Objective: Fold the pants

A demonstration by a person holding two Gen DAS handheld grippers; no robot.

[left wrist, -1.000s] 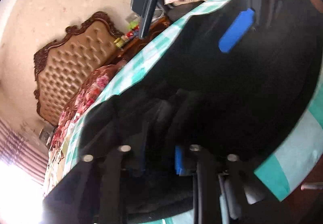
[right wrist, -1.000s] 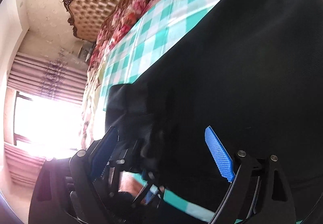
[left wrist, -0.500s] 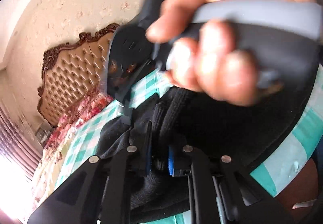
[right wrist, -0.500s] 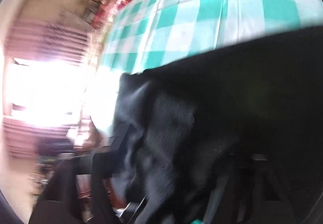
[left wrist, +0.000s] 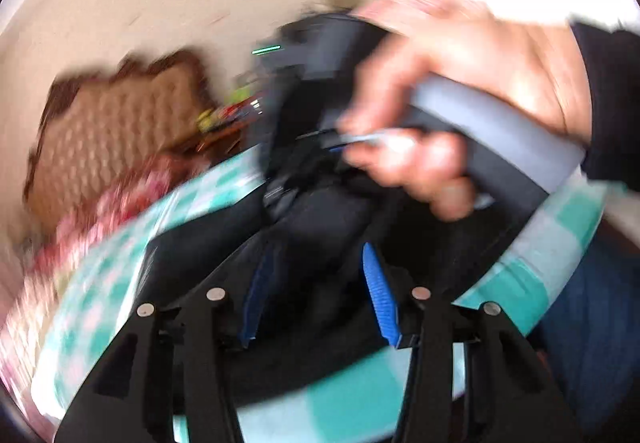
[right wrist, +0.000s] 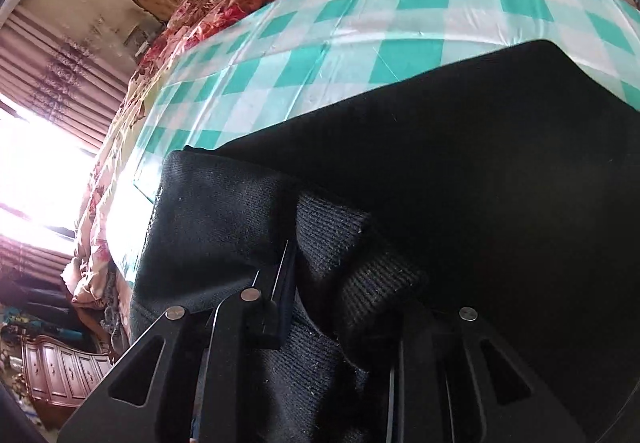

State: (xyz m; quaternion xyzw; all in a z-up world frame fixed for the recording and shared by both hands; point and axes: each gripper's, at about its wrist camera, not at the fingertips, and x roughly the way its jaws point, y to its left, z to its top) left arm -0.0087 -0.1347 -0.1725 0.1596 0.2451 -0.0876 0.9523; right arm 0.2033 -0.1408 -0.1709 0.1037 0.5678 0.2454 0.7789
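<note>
We see the black pants (right wrist: 480, 171) spread over the teal-and-white checked tablecloth (right wrist: 400, 15), filling the lower and right part of the right wrist frame, with a bunched ribbed edge in the lower centre. The right gripper (right wrist: 340, 307) has its jaws closed onto that bunched cloth, the fabric pinched between its black fingers (right wrist: 280, 303).

In the left wrist frame, which is heavily blurred, the left gripper (left wrist: 316, 295) stands with its jaws apart, blue pads (left wrist: 378, 295) visible on either side of a fold of the pants (left wrist: 320, 227); it seems to hold nothing, though the blur makes this hard to confirm. At upper right of that frame the person's right hand (left wrist: 460, 99) grips the grey handle (left wrist: 500, 123). A tufted headboard (left wrist: 112, 131) sits at centre left.
</note>
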